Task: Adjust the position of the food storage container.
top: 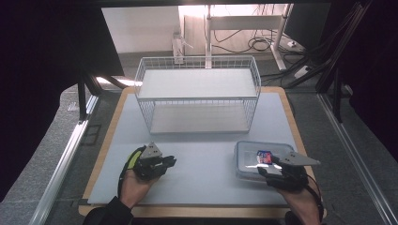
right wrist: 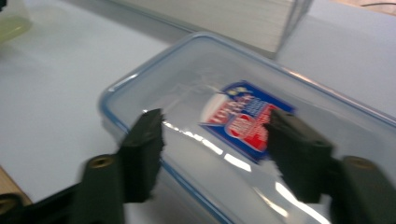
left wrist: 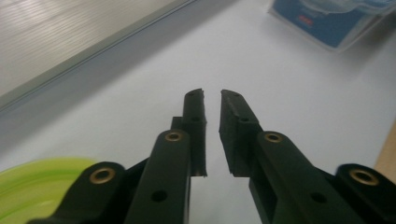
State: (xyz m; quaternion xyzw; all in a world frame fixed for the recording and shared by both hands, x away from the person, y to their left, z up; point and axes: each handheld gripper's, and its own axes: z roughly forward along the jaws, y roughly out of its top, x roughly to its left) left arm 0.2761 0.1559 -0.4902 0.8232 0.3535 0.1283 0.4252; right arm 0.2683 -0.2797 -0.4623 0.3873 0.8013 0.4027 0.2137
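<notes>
High view: one wire rack [top: 197, 93] upper centre, one clear lidded container [top: 256, 159] lower right on the counter [top: 206, 168]; two grippers.

Left gripper [left wrist: 212, 95] view: jaws slightly apart, empty; container cut off upper right.

Right gripper [right wrist: 212, 128] view: jaws wide apart over the container; label [right wrist: 245, 119] blurred, unreadable.

Left gripper [left wrist: 212, 95] near-closed, right gripper [right wrist: 212, 126] agape

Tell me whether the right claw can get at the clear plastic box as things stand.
Probably yes. The right claw is open and already hangs over the near edge of the clear plastic box, its jaws spread above the labelled lid. Nothing lies between them, and the wire shelf rack stands well behind.
</notes>
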